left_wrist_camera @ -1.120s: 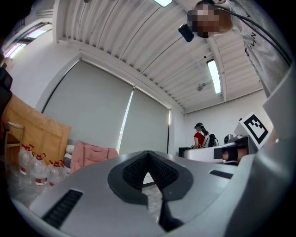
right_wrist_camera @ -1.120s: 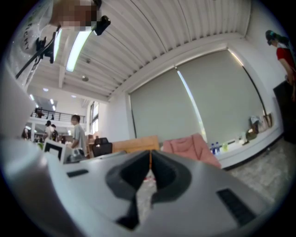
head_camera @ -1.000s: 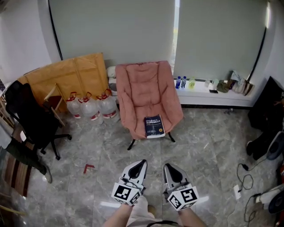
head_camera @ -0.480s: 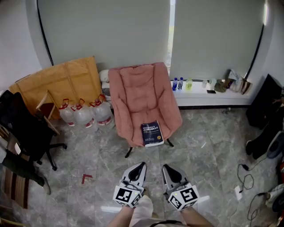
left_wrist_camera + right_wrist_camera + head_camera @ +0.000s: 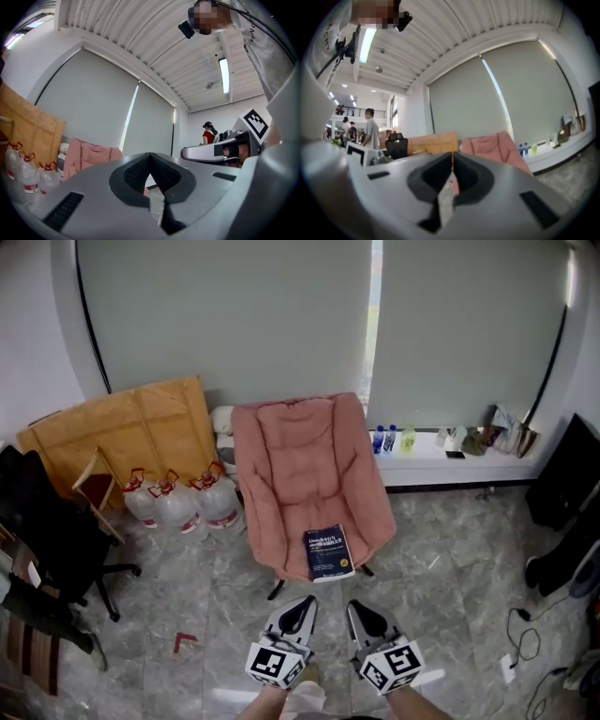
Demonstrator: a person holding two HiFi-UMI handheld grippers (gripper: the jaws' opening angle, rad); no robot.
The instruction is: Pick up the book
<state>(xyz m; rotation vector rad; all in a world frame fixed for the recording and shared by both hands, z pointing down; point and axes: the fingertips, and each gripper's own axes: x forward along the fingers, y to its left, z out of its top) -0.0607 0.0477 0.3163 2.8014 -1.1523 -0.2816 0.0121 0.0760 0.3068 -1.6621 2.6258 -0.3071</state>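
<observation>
Book [image 5: 328, 552]: dark-covered, lying flat with its cover up at the front edge of the pink chair's [image 5: 302, 460] seat. It sits directly ahead of both grippers, near them but apart, with bare floor between. Its long axis runs away from the person, roughly in line with the grippers' own pointing.

Left gripper [image 5: 304, 601] and right gripper [image 5: 357, 607] are side by side, each with jaws closed on nothing. The book lies between their two lines, and neither is clearly nearer.

Limits of view: neither gripper view shows the book, since the gripper bodies cover the low foreground and only the chair's back appears. Cover print is too small to read. Whether the book overhangs the seat edge cannot be told.
</observation>
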